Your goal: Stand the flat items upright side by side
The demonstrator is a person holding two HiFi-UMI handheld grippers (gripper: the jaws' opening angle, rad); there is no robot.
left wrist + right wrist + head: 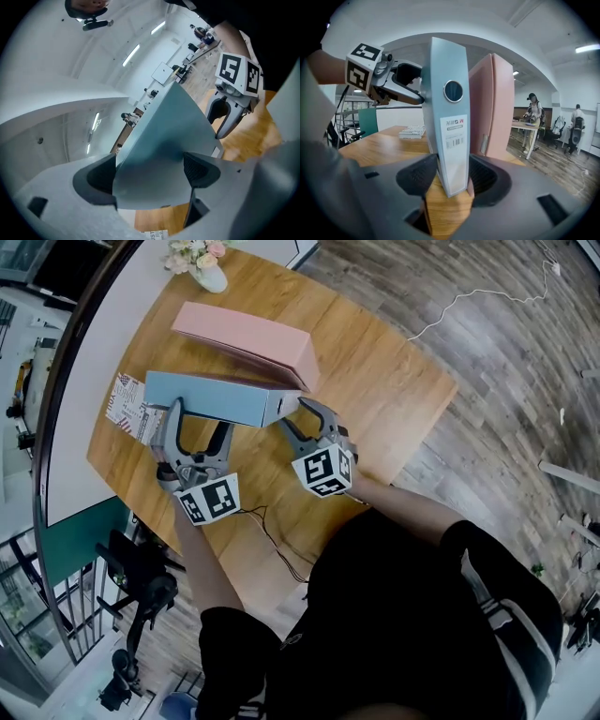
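Right gripper view: grey-blue cardboard lever-arch binder (pixel 447 112) upright on wooden table (pixel 379 150), just beside pink upright binder (pixel 494 103), far end hidden | my right gripper (pixel 451 180), nearly level, flanks its labelled spine, jaws barely slack | my left gripper (pixel 150 173), rolled over, gapes astride the cover, pads not pressing; cover blocks most of that view.
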